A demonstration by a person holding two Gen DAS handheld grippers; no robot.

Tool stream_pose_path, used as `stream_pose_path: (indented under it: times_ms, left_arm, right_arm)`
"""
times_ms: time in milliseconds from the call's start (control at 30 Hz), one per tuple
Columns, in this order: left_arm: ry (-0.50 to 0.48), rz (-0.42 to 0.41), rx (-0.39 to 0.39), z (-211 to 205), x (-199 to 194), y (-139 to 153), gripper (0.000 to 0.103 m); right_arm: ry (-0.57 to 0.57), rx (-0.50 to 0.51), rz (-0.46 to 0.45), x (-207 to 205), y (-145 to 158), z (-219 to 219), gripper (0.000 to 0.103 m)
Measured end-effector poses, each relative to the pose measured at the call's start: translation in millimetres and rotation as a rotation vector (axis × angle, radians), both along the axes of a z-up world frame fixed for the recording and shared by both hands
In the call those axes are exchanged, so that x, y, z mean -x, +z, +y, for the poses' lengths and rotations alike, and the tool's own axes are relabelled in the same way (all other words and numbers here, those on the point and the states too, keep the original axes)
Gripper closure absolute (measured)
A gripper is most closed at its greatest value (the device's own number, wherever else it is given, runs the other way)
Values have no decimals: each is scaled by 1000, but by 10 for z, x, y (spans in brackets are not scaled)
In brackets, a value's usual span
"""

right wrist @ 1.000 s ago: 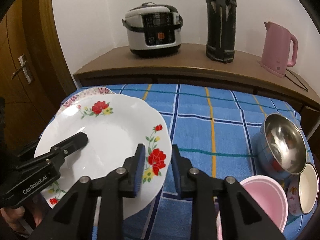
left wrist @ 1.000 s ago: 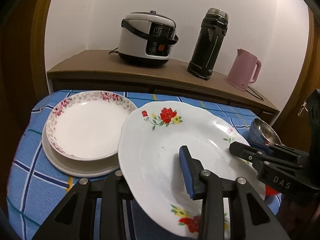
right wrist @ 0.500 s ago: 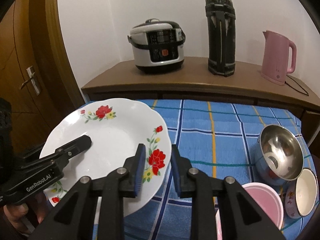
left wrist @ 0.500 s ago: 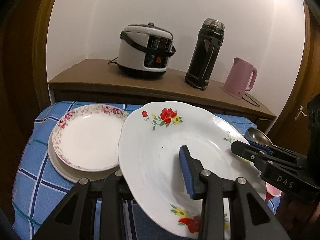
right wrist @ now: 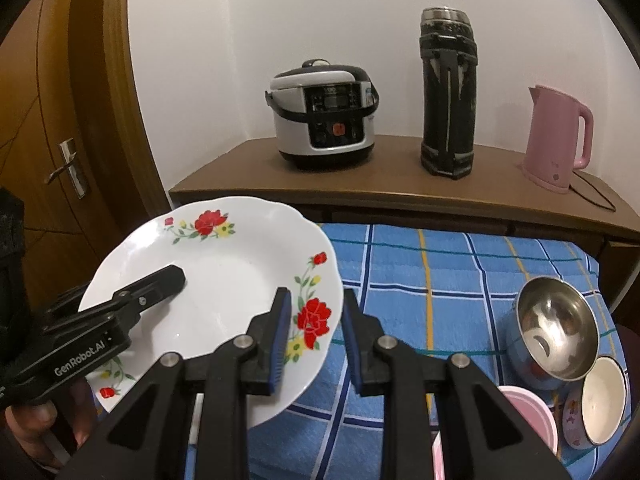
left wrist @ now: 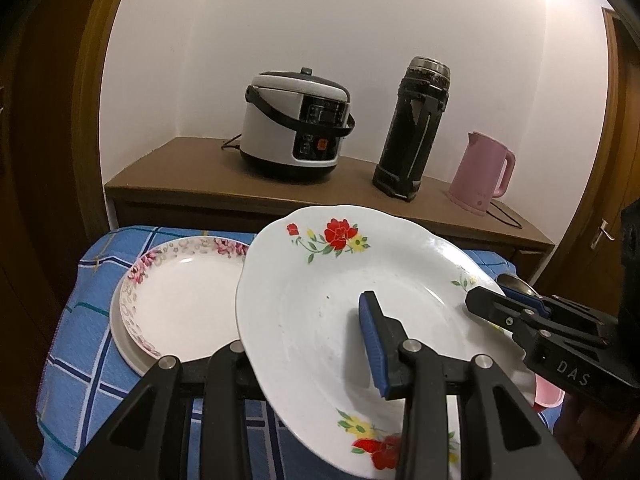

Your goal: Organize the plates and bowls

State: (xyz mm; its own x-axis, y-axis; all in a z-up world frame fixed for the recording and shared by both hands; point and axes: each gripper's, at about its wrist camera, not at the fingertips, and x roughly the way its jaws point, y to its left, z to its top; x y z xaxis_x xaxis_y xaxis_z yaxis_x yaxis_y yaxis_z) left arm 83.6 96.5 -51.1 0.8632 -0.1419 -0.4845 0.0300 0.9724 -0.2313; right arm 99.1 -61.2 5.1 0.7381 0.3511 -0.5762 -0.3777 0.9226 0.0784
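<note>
A large white plate with red flowers hangs tilted above the blue checked tablecloth, held from both sides. My left gripper is shut on its near left rim, one finger under the plate and hidden. On the plate's right rim my right gripper is shut. A pink-flowered plate lies on a plain plate at the table's left. A steel bowl, a small white-lined bowl and a pink bowl sit at the right.
Behind the table stands a wooden sideboard with a rice cooker, a tall black flask and a pink kettle. A wooden door with a handle is at the left. A hand holds the left gripper.
Both grippers have risen together with the flowered plate still in them. The table, the stacked plates and the bowls now sit lower and farther away in both views.
</note>
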Motion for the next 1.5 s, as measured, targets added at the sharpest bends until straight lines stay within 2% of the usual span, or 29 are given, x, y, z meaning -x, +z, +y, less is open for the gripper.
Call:
stream_pose_path:
  times_ms: [767,1500]
  left_arm:
    - [19,-65,-21,117,-47,165,64]
    - [84,-44,12,496,-109,75,64]
  right_arm:
    - [5,14,-53,-20,93,79,77]
    - [61,53,-39,-177,33,351,77]
